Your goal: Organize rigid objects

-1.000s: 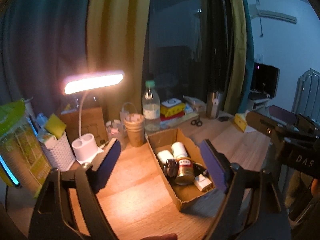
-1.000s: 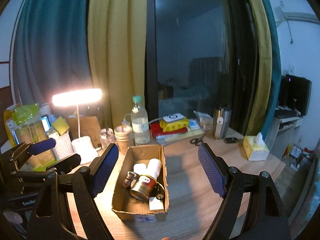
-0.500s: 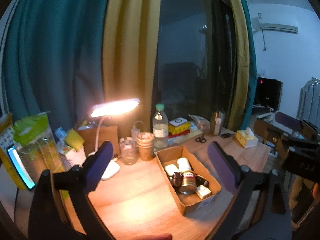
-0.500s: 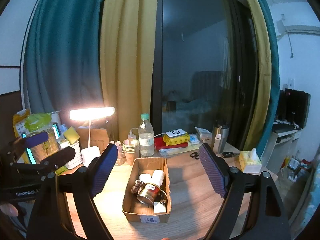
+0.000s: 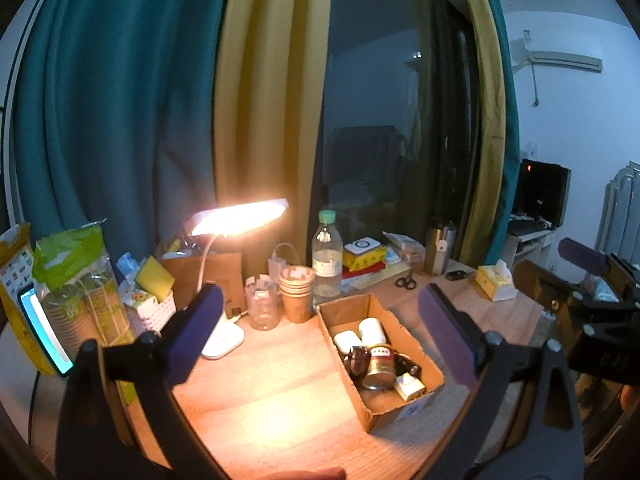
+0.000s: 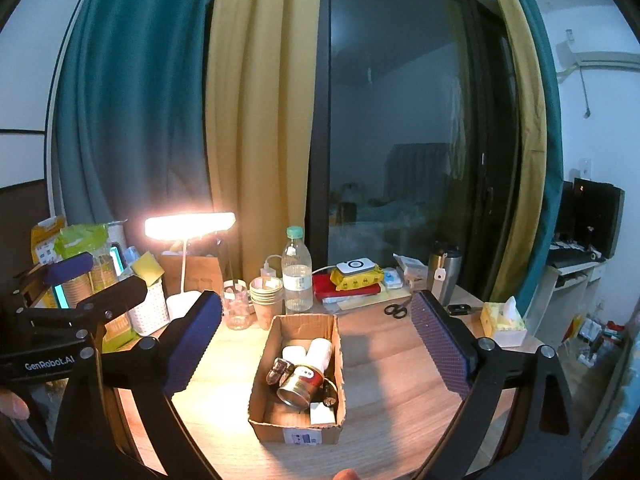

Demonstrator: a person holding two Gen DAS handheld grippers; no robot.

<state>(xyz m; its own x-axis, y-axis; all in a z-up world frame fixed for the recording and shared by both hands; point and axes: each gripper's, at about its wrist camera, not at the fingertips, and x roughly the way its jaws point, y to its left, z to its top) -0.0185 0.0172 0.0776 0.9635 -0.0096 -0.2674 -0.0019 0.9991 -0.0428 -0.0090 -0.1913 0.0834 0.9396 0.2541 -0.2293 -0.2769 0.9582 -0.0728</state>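
Observation:
An open cardboard box (image 5: 404,408) (image 6: 296,434) stands on the wooden desk. In it lie a tin can (image 5: 378,368) (image 6: 300,386), white bottles (image 5: 372,330) (image 6: 320,352), a small white carton (image 5: 408,386) (image 6: 322,414) and a dark small item (image 5: 358,360). My left gripper (image 5: 319,308) hovers back from the box, to its left. Its jaws are opening and nothing is between them. My right gripper (image 6: 316,304) faces the box head-on from a distance, its jaws also opening and empty. Each gripper shows at the edge of the other's view (image 6: 96,280) (image 5: 556,268).
A lit desk lamp (image 5: 240,216), a white basket (image 5: 154,312), a glass (image 5: 262,306), stacked paper cups (image 5: 296,292) and a water bottle (image 5: 328,260) line the back. Scissors (image 5: 406,282), a steel flask (image 5: 440,248) and a tissue box (image 5: 492,280) sit right.
Both grippers have drawn back and upward from the box, which now looks smaller and lower. Both pairs of jaws stand wider apart than before.

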